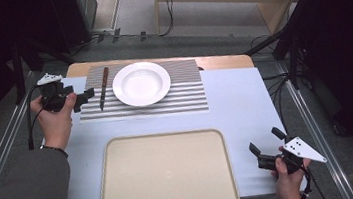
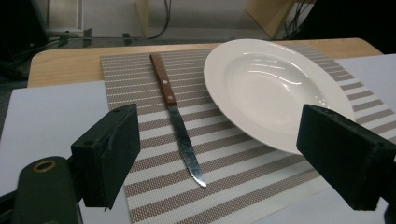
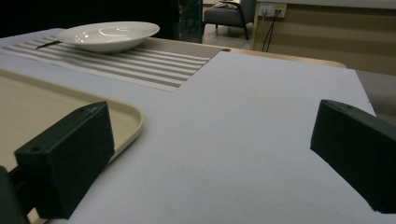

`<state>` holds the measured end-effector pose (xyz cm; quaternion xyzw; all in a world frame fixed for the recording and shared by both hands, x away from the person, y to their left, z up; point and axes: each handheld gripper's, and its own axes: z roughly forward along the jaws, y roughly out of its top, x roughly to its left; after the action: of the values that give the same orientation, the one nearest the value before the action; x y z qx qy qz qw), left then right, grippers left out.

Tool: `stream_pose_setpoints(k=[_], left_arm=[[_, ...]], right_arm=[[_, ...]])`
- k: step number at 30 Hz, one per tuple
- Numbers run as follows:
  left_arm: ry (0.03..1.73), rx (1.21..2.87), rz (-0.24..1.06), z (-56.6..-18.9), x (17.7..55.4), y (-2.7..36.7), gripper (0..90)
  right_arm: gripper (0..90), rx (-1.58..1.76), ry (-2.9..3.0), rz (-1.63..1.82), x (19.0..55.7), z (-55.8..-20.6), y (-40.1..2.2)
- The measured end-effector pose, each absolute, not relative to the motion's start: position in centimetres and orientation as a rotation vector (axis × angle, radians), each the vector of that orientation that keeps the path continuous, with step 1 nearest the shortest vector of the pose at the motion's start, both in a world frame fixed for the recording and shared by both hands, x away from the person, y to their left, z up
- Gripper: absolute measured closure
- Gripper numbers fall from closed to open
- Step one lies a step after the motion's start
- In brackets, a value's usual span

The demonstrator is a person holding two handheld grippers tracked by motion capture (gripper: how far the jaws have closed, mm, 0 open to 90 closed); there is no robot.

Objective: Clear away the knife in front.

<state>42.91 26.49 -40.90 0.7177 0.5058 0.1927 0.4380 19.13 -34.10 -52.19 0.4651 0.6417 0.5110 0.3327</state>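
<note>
Left tongs (image 1: pixel 85 96) wide apart, nothing between jaws. Knife (image 1: pixel 103 88) lies flat on striped mat (image 1: pixel 184 98), just ahead of left tongs, not touching. Knife's brown handle far end, tip near end. White plate (image 1: pixel 141 83) just beside knife, on its far side from the tongs. Right tongs (image 1: pixel 264 148) wide apart, nothing between jaws, well away from knife, just beside tan tray (image 1: pixel 166 178).

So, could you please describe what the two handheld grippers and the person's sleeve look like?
Both grippers, left gripper and right gripper, are black with blocky rectangular jaws, each topped by a grey three-cornered plate with dark dots. A black cable trails from the left one. The left sleeve is grey.
</note>
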Motion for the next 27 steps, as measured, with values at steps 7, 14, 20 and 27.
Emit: stream_pose_setpoints(k=[7,14,20,27], left_arm=[[1.294,1.801,0.454,-41.2,45.3,25.6,14.6],[1.351,1.857,0.449,-42.4,47.5,24.5,22.0],[1.42,1.87,0.416,-43.2,49.3,23.6,25.4],[1.539,1.882,0.358,-44.3,51.5,23.0,38.5]], right_arm=[[0.0,1.211,1.677,1.339,19.1,-52.2,-34.1],[0.0,1.202,1.682,1.345,19.1,-52.2,-34.1],[0.0,1.195,1.689,1.345,19.1,-52.2,-34.0],[0.0,1.197,1.686,1.34,19.1,-52.2,-34.0]])
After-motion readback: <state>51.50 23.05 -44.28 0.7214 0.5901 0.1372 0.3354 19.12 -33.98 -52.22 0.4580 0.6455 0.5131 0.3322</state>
